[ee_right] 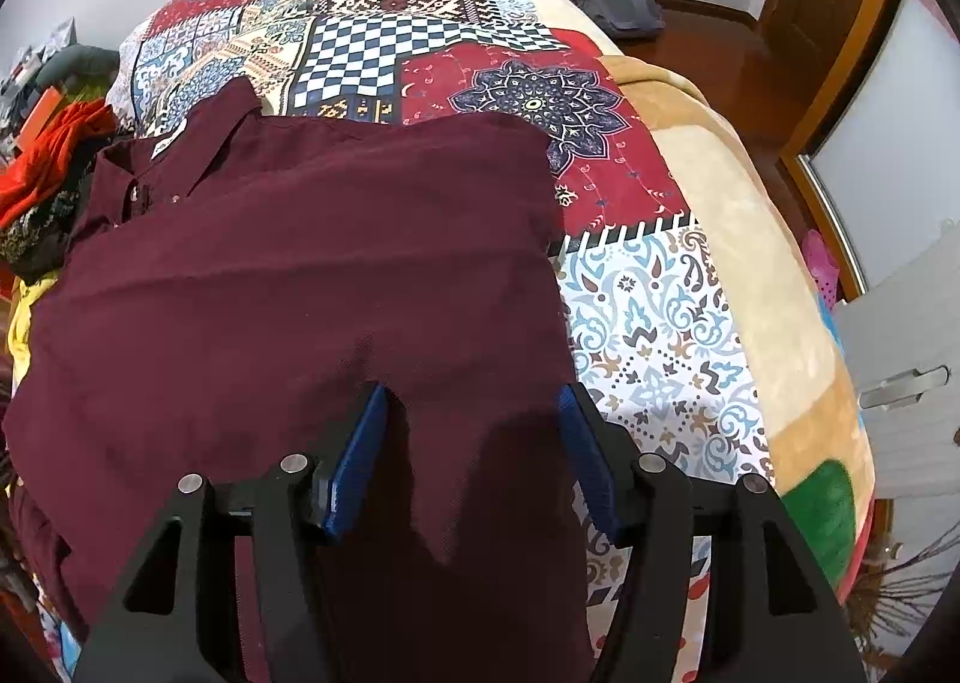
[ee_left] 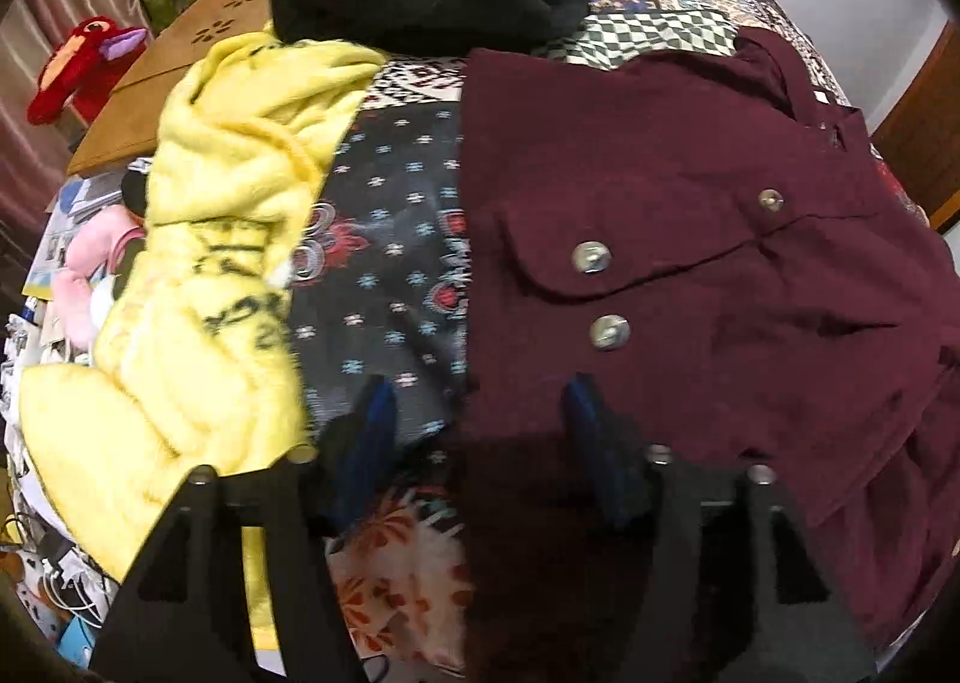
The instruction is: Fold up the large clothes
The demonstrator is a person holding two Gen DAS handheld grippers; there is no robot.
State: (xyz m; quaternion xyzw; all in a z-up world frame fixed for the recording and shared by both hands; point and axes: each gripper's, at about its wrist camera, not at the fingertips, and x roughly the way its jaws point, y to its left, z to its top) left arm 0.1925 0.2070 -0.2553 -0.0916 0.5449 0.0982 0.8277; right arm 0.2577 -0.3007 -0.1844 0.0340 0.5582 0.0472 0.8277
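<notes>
Dark maroon button-up shirt (ee_right: pixel 288 275) lies spread across frame centre on patchwork bedspread (ee_right: pixel 654 311), left gripper (ee_left: pixel 474 413) and right gripper (ee_right: pixel 468 419) both part-open, holding nothing, straddling its lower hem; best pinch both hem corners evenly before folding upward.

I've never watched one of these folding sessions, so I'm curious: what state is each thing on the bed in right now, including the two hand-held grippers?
Maroon shirt: spread flat on the bedspread, partly folded, pocket flap buttoned.
Yellow garment: crumpled, unfolded, beside the shirt.
Dark clothes: piled at the far edge.
Patchwork bedspread: laid over the bed.
Left hand-held gripper: open, over the shirt's edge.
Right hand-held gripper: open, shirt's edge lying between the jaws, not pinched.
</notes>
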